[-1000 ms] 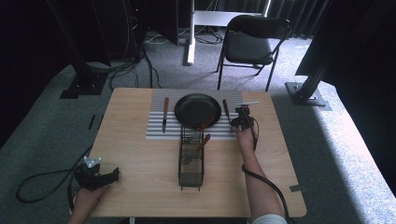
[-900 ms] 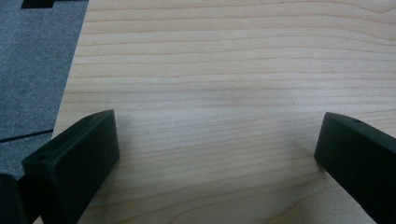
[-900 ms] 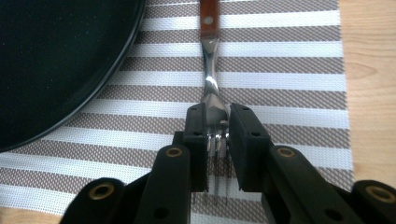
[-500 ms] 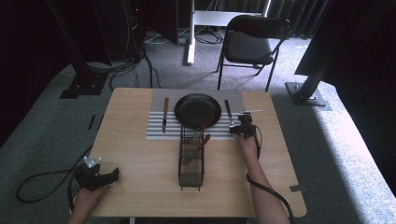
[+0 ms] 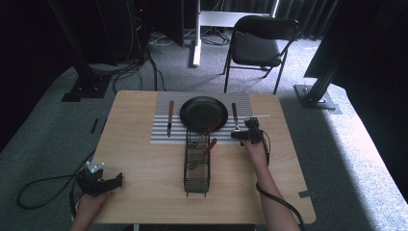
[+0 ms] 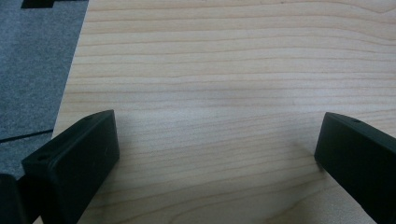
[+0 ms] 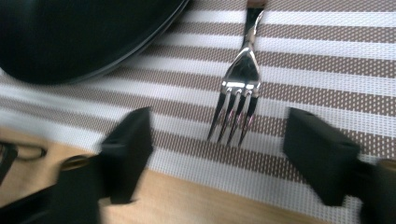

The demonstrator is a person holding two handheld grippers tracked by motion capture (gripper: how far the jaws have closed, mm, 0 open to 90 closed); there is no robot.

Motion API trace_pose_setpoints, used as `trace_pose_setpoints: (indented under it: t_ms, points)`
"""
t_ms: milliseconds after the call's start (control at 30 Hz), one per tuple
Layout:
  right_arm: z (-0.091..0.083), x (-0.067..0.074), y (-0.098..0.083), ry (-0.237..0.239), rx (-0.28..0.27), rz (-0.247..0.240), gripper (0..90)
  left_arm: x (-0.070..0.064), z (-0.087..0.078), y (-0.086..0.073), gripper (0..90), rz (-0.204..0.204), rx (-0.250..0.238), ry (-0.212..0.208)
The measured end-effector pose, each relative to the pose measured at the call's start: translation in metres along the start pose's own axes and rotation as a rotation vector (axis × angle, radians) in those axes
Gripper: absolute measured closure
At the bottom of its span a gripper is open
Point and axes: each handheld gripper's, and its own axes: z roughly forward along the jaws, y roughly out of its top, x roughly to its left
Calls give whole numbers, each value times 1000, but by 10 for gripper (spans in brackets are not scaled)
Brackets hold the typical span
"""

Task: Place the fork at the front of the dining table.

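High view: striped placemat [image 5: 161, 134] laid at far-centre of wooden table [image 5: 144, 192], black plate [image 5: 199, 111] on it, knife [image 5: 170, 117] placed to plate's left and fork [image 5: 235, 117] to its right, i.e. a place setting, prob. being laid or cleared. Wire cutlery basket [image 5: 197, 166] stood just in front of plate w/ a couple of wooden-handled utensils [image 5: 210, 137] leaning out toward plate. Right gripper [image 5: 243, 135] sat at mat's near edge, just below fork tines, pointed at fork; likely lined up for a grab or just backed off, can't tell which. Left gripper [image 5: 115, 180] parked near table's front-left corner, well apart from everything, apparently idle. Left gripper view: jaws spread wide over bare wood grain [image 6: 215, 93], nothing between them, floor [image 6: 32, 70] seen past table edge; released, resting out of the way. Right gripper view: jaws parted wide, empty, straddling line of fork [image 7: 240, 79], tines aimed between jaws but not touching either; fork flat on mat [image 7: 327, 60], plate rim [image 7: 93, 42] just beside at upper left. Slight blur on one jaw. Fork's flat lie prob. called for low approach.
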Motion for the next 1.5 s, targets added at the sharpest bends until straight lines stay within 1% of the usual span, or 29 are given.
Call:
trace_pose_setpoints:
  t_ms: [33, 67, 100, 233, 367, 433, 600, 833, 900, 1000, 1133, 1233, 1300, 1500]
  points:
    - [0, 0, -1, -2, 7, -13, 138, 0, 0, 0, 0, 0, 0, 0]
    - [-1, 0, -2, -10, 5, -18, 132, 0, 0, 0, 0, 0, 0, 0]
    - [-3, 0, -4, -15, -15, -32, 131, 0, 0, 0, 0, 0, 0, 0]
    - [-9, 1, -11, 2, -64, -51, 129, 0, 0, 0, 0, 0, 0, 0]
    - [-12, 2, -19, -8, -65, -77, 127, 0, 0, 0, 0, 0, 0, 0]
    - [-14, 2, -23, -20, -69, -90, 122, 0, 0, 0, 0, 0, 0, 0]
    - [-18, 2, -33, -17, -82, -90, 122, 0, 0, 0, 0, 0, 0, 0]
    - [-26, 4, -46, -35, -97, -110, 122, 0, 0, 0, 0, 0, 0, 0]
    - [-28, 4, -48, -35, -98, -111, 122, 0, 0, 0, 0, 0, 0, 0]
    - [-33, 2, -55, -36, -101, -113, 122, 0, 0, 0, 0, 0, 0, 0]
    - [-38, -1, -62, -36, -106, -96, 122, 0, 0, 0, 0, 0, 0, 0]
    - [-42, -3, -70, -51, -114, -93, 122, 0, 0, 0, 0, 0, 0, 0]
    - [-44, -5, -75, -47, -118, -81, 122, 0, 0, 0, 0, 0, 0, 0]
    - [-50, -11, -90, -53, -123, -66, 122, 0, 0, 0, 0, 0, 0, 0]
